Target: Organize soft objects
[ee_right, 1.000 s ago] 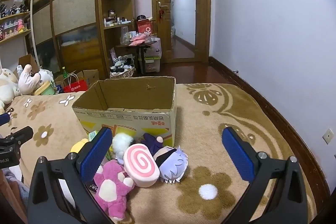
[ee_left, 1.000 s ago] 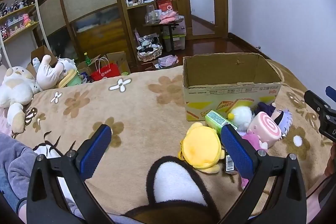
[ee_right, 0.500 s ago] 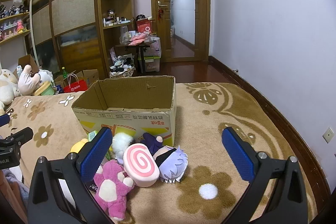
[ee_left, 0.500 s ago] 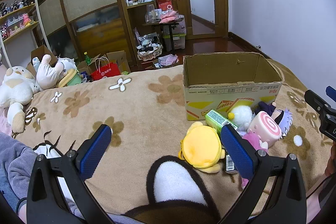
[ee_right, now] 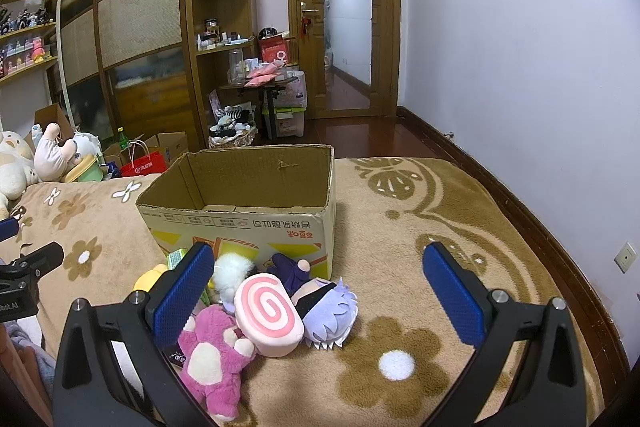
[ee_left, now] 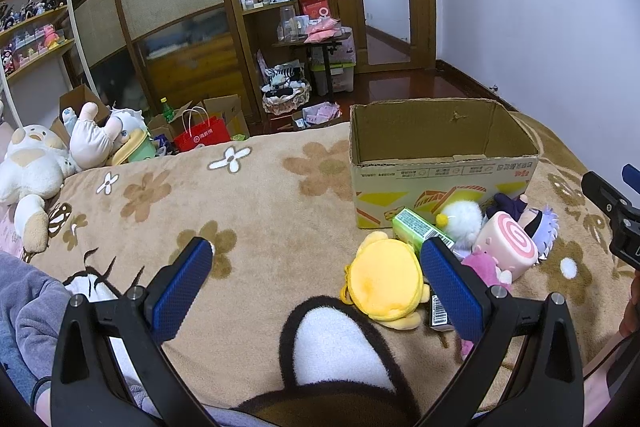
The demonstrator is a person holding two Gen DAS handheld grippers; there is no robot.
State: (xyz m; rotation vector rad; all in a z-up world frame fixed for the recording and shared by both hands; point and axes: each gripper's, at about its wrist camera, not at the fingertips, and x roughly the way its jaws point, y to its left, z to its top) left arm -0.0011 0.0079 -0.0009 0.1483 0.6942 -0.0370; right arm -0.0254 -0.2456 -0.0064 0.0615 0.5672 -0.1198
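A brown box [ee_right: 256,211] sits open on a tan blanket [ee_right: 420,227] with flowers on it. The inside that shows has no toys. A little pile of soft toys lies right in front of the box, touching it. There is a pink swirl roll [ee_right: 267,309], a pink bear [ee_right: 210,355], a purple-haired doll [ee_right: 330,311], a white fluffy ball [ee_right: 230,271] and a yellow plush [ee_left: 384,281]. A green pack [ee_left: 418,229] lies in the pile too.

The left gripper [ee_left: 316,287] hangs over the blanket with its 2 blue pads wide apart, holding nothing. The right gripper [ee_right: 318,291] is spread wide too, empty, low over the toys. More big plush toys [ee_left: 36,163] lie far off at the blanket's edge
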